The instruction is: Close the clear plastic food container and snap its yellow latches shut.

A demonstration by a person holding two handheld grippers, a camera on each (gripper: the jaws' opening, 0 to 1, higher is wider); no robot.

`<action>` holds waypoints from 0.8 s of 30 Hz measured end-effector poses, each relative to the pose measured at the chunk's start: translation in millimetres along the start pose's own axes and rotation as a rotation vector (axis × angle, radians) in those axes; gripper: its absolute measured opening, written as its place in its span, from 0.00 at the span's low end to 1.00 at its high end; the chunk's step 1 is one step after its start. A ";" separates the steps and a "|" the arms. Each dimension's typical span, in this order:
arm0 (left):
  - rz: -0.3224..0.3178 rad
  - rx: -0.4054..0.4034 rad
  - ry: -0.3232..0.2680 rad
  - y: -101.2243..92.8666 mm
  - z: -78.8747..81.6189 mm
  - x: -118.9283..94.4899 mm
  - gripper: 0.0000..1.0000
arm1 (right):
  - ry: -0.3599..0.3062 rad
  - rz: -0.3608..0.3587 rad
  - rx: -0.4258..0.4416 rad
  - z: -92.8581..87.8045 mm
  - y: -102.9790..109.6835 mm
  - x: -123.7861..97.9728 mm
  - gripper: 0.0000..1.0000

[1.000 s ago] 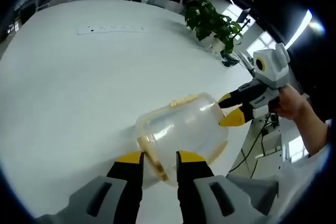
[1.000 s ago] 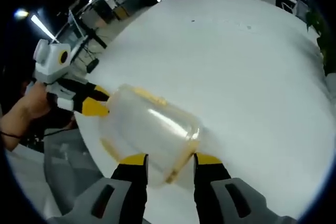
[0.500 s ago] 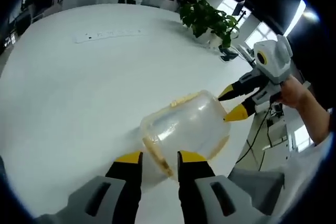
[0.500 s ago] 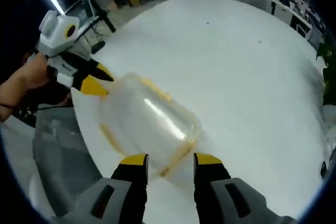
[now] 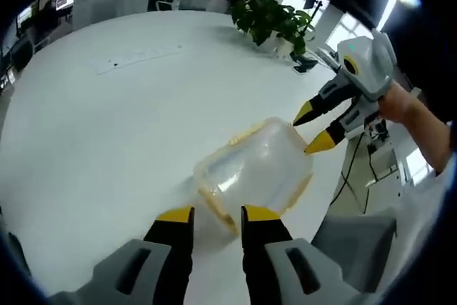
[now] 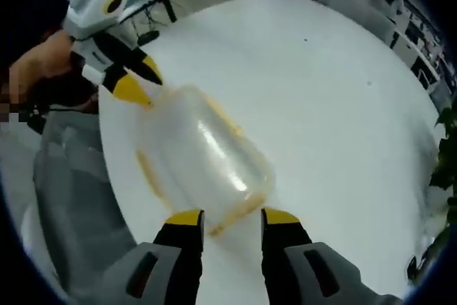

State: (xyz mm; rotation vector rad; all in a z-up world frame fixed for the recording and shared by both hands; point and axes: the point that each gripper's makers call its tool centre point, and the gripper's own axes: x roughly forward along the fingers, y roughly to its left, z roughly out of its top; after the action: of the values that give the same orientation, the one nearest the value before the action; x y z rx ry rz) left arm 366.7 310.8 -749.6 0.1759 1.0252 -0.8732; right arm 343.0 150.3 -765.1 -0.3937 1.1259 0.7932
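The clear plastic container (image 5: 253, 169) lies on its side at the edge of the white table (image 5: 107, 126), its lid on, with a yellow rim and latches (image 5: 214, 208). My left gripper (image 5: 218, 213) has its jaws closed on the near rim. The right gripper (image 5: 312, 128) reaches in from the right, with its yellow tips at the container's far end. In the right gripper view the container (image 6: 200, 155) runs away from my right gripper (image 6: 233, 217), whose jaws clasp its near end. The left gripper (image 6: 141, 80) touches its far end.
A potted plant (image 5: 271, 23) and a white power strip (image 5: 136, 58) stand far back on the table. A person's hand (image 5: 403, 105) holds the right gripper beyond the table edge. In the right gripper view the table (image 6: 321, 105) stretches right, with grey floor (image 6: 71, 198) below its edge.
Both cameras have swung, so the table and room have shifted. The container has stayed between both pairs of jaws and tilted a little. The opposite gripper now sits higher in each view.
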 end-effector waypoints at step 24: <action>0.061 0.502 0.149 -8.0 9.9 -4.7 0.22 | 0.079 -0.030 -0.340 12.7 5.6 -3.6 0.28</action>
State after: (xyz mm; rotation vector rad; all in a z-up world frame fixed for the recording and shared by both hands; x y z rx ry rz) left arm 366.6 303.0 -738.5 0.7010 0.9161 -1.0618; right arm 346.3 161.0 -756.1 -0.7298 1.0555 0.9522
